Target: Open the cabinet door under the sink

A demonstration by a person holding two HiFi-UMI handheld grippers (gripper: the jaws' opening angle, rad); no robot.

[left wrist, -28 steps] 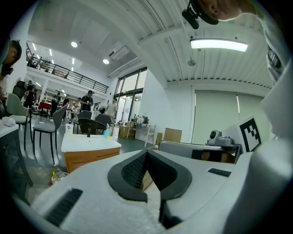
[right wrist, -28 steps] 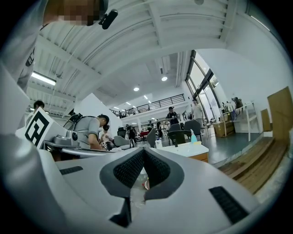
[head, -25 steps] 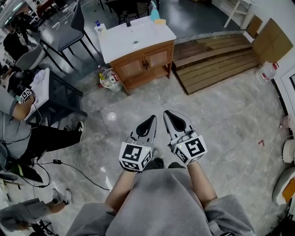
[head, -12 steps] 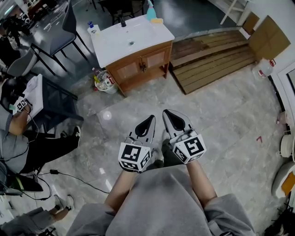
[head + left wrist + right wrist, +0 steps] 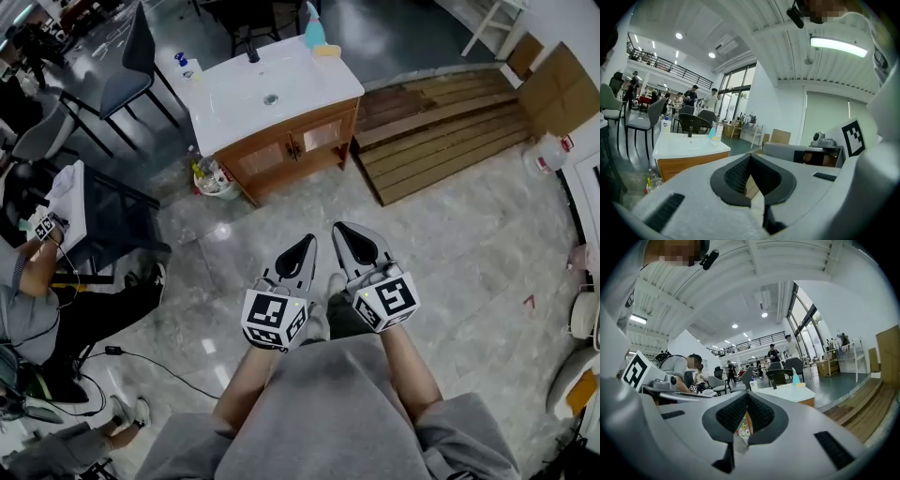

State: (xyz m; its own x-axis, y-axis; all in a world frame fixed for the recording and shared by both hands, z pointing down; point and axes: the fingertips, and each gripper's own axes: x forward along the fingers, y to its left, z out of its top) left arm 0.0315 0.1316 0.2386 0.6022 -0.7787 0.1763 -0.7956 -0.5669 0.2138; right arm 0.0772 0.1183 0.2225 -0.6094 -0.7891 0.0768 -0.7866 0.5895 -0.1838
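The sink cabinet (image 5: 291, 150) stands at the top of the head view: a white basin top (image 5: 272, 89) over two closed wooden doors with dark handles at the middle. Both grippers are held side by side over the marble floor, well short of it and pointing toward it. The left gripper (image 5: 302, 248) is shut with nothing in it. The right gripper (image 5: 349, 234) is also shut and empty. In the left gripper view, the left gripper (image 5: 751, 159) has the basin top (image 5: 689, 145) ahead at the left. The right gripper (image 5: 747, 401) has the basin top (image 5: 787, 392) just to its right.
A wooden pallet platform (image 5: 441, 122) lies right of the cabinet. A basin of bottles (image 5: 214, 178) sits on the floor at its left. A seated person (image 5: 37, 281) at a dark table, chairs (image 5: 131, 75) and a floor cable (image 5: 141, 352) fill the left side. A blue spray bottle (image 5: 314, 33) stands on the sink.
The whole view has shifted a little as the person steps toward the cabinet. Both grippers stay shut and side by side at the same place in the view.
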